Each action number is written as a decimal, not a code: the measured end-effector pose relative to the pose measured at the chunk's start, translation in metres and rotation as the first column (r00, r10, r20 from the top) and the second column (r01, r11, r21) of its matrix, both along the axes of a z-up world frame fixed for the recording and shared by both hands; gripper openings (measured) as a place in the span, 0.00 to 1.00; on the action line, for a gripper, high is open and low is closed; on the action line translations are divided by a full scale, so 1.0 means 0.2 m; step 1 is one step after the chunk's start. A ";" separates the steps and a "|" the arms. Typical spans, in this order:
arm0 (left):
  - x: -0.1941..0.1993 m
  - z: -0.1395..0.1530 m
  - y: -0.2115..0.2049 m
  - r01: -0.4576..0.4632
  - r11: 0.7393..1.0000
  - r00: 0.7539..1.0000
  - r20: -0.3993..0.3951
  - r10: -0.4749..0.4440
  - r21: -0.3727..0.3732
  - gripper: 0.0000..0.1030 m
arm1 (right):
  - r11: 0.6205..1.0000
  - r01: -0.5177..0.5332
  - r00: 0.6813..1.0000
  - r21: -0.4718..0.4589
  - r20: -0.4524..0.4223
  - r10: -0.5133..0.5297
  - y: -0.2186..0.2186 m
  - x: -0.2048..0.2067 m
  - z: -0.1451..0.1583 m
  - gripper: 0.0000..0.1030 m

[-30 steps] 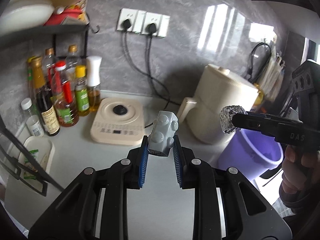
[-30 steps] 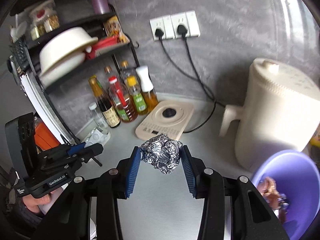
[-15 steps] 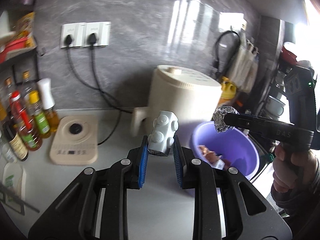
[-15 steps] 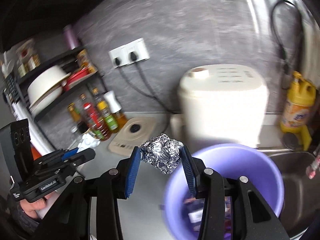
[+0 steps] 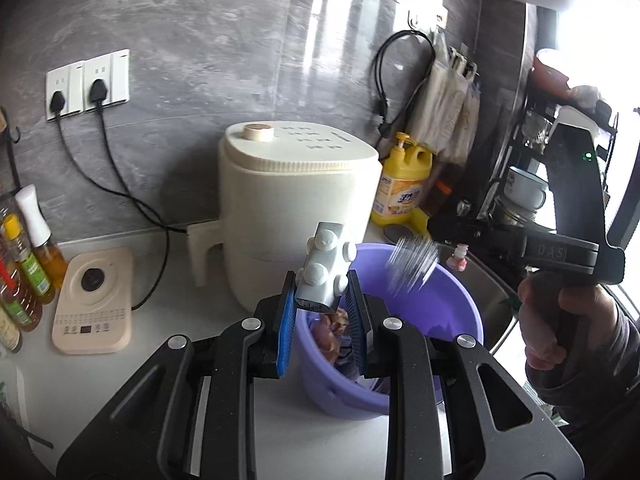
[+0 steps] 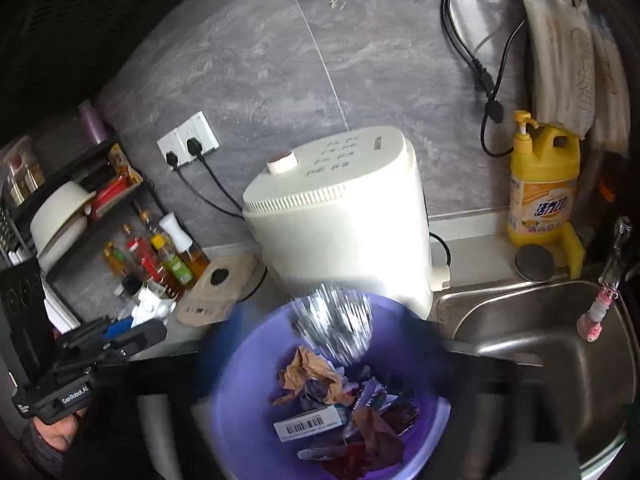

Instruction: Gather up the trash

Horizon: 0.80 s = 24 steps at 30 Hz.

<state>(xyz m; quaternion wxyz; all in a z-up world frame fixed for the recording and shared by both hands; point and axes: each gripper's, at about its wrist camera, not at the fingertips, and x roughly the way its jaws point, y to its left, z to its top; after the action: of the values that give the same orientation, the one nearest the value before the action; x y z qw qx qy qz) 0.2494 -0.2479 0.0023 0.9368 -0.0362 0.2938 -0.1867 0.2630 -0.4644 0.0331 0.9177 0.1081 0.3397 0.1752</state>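
My left gripper (image 5: 322,308) is shut on a grey studded block (image 5: 326,270), held upright above the near rim of the purple basin (image 5: 452,312). Over the basin (image 6: 228,396), my right gripper (image 6: 328,348) has its jaws opening, its fingers only a dark blur at either side. A crumpled foil ball (image 6: 332,324) is a blurred streak between them, free of the pads, above the paper and wrapper trash (image 6: 332,404). In the left wrist view the foil ball (image 5: 412,266) falls just below my right gripper (image 5: 434,232), which a hand (image 5: 548,320) holds.
A white appliance (image 5: 296,208) stands behind the basin, its cord running to the wall sockets (image 5: 86,84). A steel sink (image 6: 540,344) lies right of the basin, a yellow detergent bottle (image 6: 542,188) behind it. A cooker plate (image 5: 94,304) and sauce bottles (image 5: 28,264) stand at the left.
Both grippers swung right, from the bottles and cooker plate to above the purple basin. The right gripper opened and let go of the foil ball, which now drops.
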 end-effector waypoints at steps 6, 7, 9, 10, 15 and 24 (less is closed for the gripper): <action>0.03 0.00 -0.08 0.025 1.000 1.000 -0.009 -0.025 0.004 0.23 | 0.998 0.058 0.998 0.025 -0.010 -0.058 -0.15 -0.04 0.00 0.82; 0.04 0.00 -0.09 0.031 1.000 0.999 -0.010 -0.031 0.004 0.23 | 0.997 0.070 0.997 0.026 -0.012 -0.070 -0.18 -0.05 -0.01 0.82; 0.05 0.00 -0.12 0.045 0.999 0.999 -0.010 -0.045 0.001 0.23 | 0.994 0.101 0.995 0.029 -0.018 -0.101 -0.24 -0.07 -0.01 0.82; 0.05 0.00 -0.14 0.052 0.999 0.999 -0.009 -0.052 0.001 0.23 | 0.993 0.113 0.994 0.029 -0.018 -0.112 -0.25 -0.07 -0.01 0.82; 0.08 0.00 -0.23 0.099 0.995 0.995 0.000 -0.099 -0.002 0.23 | 0.982 0.186 0.983 0.033 -0.004 -0.186 -0.39 -0.13 0.01 0.82; 0.18 -0.01 -0.36 0.138 0.990 0.990 0.018 -0.137 -0.036 0.54 | 0.962 0.273 0.962 0.003 0.003 -0.273 -0.56 -0.31 0.03 0.84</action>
<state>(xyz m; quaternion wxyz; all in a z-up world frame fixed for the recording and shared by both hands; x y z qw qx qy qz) 0.2852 -0.3207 0.0008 0.9231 -0.0318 0.2846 -0.2565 0.2019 -0.5757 0.0395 0.9335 0.1548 0.3199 0.0474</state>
